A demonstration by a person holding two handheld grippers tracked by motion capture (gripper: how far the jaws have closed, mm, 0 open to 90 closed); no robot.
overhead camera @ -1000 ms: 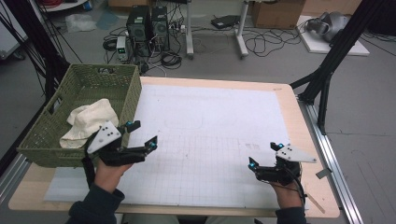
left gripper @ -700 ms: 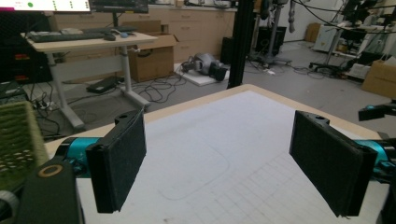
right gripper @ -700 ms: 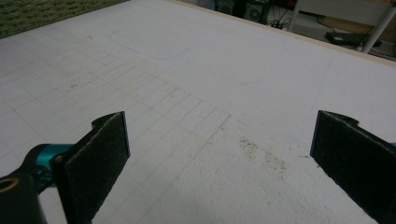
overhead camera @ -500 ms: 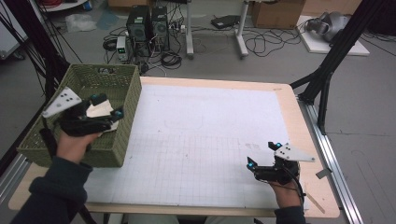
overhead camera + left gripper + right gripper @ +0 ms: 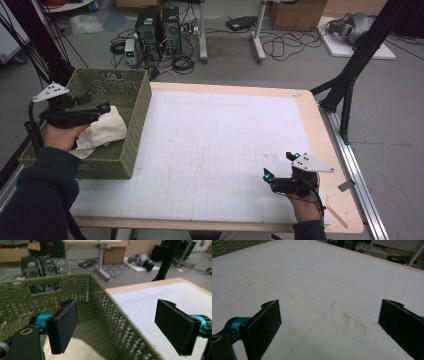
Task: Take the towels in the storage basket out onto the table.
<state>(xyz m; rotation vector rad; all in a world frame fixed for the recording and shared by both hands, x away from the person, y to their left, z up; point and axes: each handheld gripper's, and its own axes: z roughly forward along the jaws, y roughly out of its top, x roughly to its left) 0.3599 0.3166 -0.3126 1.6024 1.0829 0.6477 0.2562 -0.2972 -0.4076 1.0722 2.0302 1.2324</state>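
A crumpled cream cloth (image 5: 102,132) lies loose in the green basket (image 5: 131,141), seemingly ungripped.

Left gripper (image 5: 92,107) hovers over cloth (image 5: 102,132) in green basket (image 5: 135,125).

The basket (image 5: 131,125) looked like woven olive plastic, an open matt lattice. The cloth (image 5: 106,131) in it was soft, cream and wrinkled. The mat (image 5: 215,150) was white, matt and faintly gridded, grainy up close. The table (image 5: 320,120) edge showed pale smooth wood. Gripper pads (image 5: 265,326) looked black, felt-like and rough.
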